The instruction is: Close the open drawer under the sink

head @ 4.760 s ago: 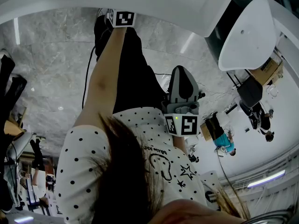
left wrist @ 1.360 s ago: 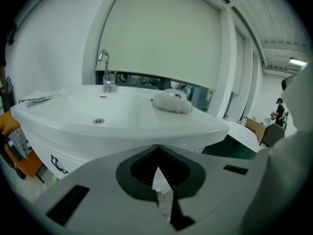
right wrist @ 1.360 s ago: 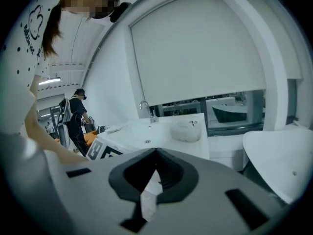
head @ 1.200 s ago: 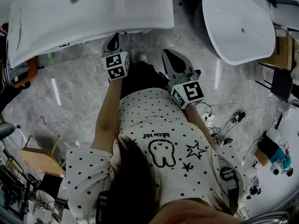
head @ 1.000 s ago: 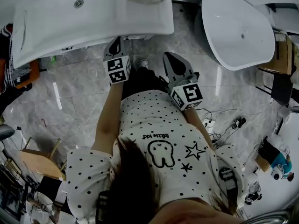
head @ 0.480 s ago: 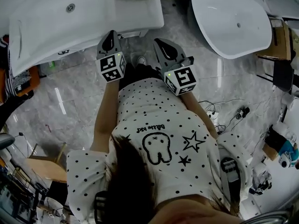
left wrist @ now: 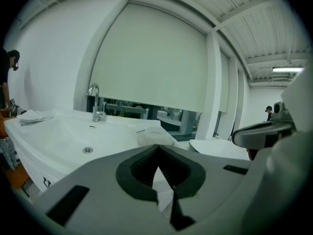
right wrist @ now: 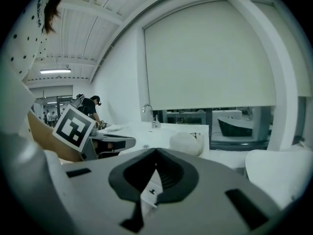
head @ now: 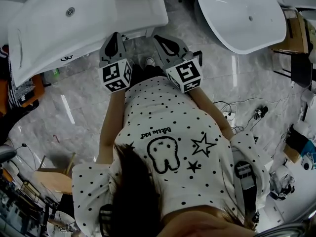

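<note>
Left tool (head: 115, 37): jaws together, nothing between them. Right tool (head: 162, 38): the same, empty. Both point toward the sink (head: 98, 19) with tips at its front edge, the left nearer mid-edge and the right by the right front corner. Drawer hidden beneath the basin; judged ahead of and below both tools, left probably closer.

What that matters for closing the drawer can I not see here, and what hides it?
Drawer: in the head view the sink covers it from above, so open or shut cannot be told.
Cabinet front: the left gripper and right gripper fill the lower part of their own views.
Label below the sink rim, head view: too small to read.
</note>
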Motion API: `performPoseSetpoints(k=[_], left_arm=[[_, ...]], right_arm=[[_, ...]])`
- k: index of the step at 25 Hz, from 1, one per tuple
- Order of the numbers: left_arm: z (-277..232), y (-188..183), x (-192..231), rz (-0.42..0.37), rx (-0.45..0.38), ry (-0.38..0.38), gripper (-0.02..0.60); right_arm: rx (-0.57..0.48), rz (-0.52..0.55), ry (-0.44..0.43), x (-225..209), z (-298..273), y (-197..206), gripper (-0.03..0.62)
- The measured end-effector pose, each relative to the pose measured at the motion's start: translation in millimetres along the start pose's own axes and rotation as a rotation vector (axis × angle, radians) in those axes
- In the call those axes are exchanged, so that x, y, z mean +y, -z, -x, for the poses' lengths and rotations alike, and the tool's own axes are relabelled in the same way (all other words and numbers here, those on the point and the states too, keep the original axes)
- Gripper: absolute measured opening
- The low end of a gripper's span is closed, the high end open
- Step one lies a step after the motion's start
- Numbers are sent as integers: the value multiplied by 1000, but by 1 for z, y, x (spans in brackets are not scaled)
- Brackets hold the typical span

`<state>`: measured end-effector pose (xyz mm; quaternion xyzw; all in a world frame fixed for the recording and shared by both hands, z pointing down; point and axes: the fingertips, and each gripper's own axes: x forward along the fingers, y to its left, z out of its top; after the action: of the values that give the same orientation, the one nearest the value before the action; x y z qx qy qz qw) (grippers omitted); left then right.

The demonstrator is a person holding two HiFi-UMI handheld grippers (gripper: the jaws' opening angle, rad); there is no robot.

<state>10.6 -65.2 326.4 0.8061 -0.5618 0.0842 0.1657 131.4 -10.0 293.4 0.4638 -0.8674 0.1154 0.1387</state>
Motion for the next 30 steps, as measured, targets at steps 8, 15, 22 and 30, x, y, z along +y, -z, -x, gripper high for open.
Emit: performPoseSetpoints(k=[8, 15, 22, 30], left_arm=[[17, -29, -11, -34, -63, 30, 5], [34, -34, -16, -13, -74, 44, 5], [48, -33, -24, -21, -84, 69, 5], [55, -36, -34, -52, -111, 80, 5]], right_arm=[[0, 24, -26, 8, -3, -2, 15], [10, 52, -37, 11, -1, -1, 15], [-7, 60, -28, 11, 3, -2, 15], [-7, 45, -7, 3, 7, 2, 15]])
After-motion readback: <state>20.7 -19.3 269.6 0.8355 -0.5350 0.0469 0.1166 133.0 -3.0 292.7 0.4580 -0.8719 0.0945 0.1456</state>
